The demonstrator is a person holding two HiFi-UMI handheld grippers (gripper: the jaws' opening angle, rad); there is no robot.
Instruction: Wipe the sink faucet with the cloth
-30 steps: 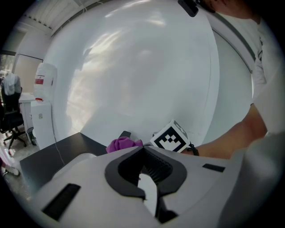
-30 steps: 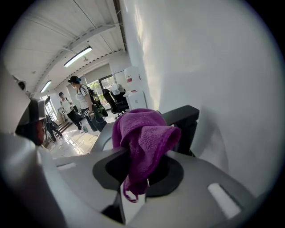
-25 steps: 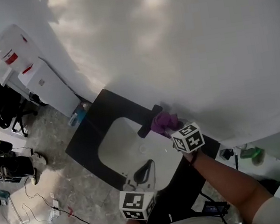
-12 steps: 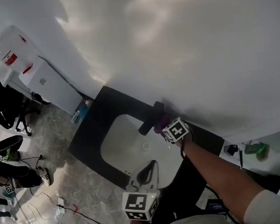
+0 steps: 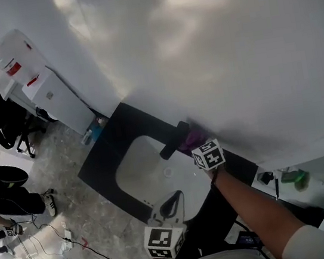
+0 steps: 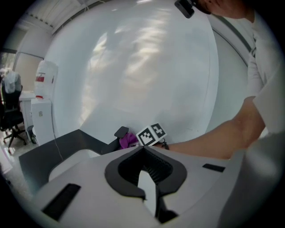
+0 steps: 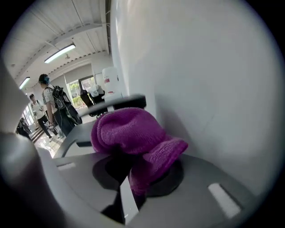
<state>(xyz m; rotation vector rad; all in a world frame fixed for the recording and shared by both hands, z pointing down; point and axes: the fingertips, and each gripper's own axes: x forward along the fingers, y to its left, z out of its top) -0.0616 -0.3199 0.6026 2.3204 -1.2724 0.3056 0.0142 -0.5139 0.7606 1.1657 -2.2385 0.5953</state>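
**A:** What is the right gripper [image 5: 200, 148] doing?

**B:** It is pinching the purple cloth [image 7: 129, 130]. The jaws are pressing together on one fold, and the rest is bulging out in front. In the middle of the head view, the cloth is lying at the wall end of the black faucet [image 5: 174, 140] and seems to be touching it.

**A:** And the left gripper [image 6: 144, 156]?

**B:** It is hanging at the lower middle of the head view, over the front edge of the counter [image 5: 102, 159]. Its jaws are together and nothing is between them.

**A:** What are you worrying about?

**B:** Mostly the grip. I think only a small part of the cloth is sitting between the jaws, so rubbing hard along the faucet may be pulling it out, and it would be dropping into the sink [image 5: 133, 167]. Also the wall [image 5: 229, 55] is very near on the right side, so the gripper may be scraping it. A hard push could be moving the faucet handle too.

**A:** Is anything lying in the sink?

**B:** I am seeing only the drain [image 5: 167, 171] in the pale basin. I cannot tell whether water is standing there.
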